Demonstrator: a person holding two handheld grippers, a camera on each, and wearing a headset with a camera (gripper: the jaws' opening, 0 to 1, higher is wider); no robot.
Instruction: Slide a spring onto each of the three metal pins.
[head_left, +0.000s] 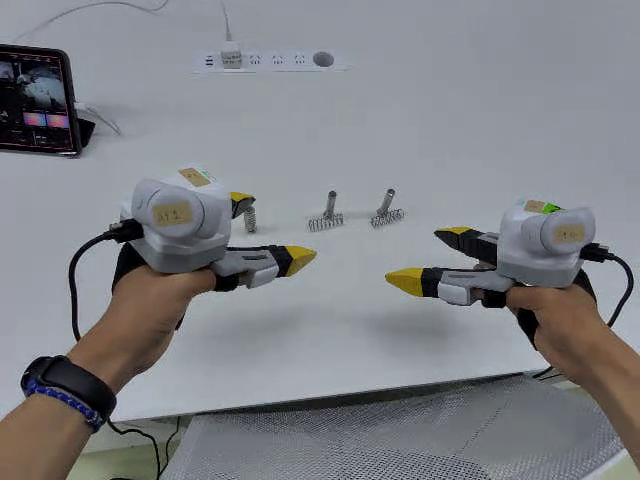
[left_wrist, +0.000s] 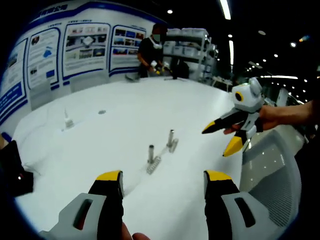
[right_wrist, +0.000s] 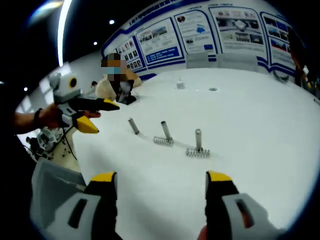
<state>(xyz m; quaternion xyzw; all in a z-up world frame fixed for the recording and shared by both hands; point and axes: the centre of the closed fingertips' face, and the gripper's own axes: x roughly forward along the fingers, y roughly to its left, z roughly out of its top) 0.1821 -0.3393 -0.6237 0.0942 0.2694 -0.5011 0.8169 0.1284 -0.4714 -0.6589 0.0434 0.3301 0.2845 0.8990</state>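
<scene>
Left gripper (head_left: 270, 228), right gripper (head_left: 428, 256) wide open, empty. Spring (head_left: 325, 222) lies beside pin (head_left: 330, 201); I should grab it next.

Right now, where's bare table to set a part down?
Widest bare patch: between the power strip and the pins. Also free: the near edge of the table, between the left gripper and right gripper. Crowded: around the pins and the springs at their bases; tablet takes the far-left corner.

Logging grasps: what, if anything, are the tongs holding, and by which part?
Nothing is held: the left tongs and right tongs are both open and empty.
</scene>
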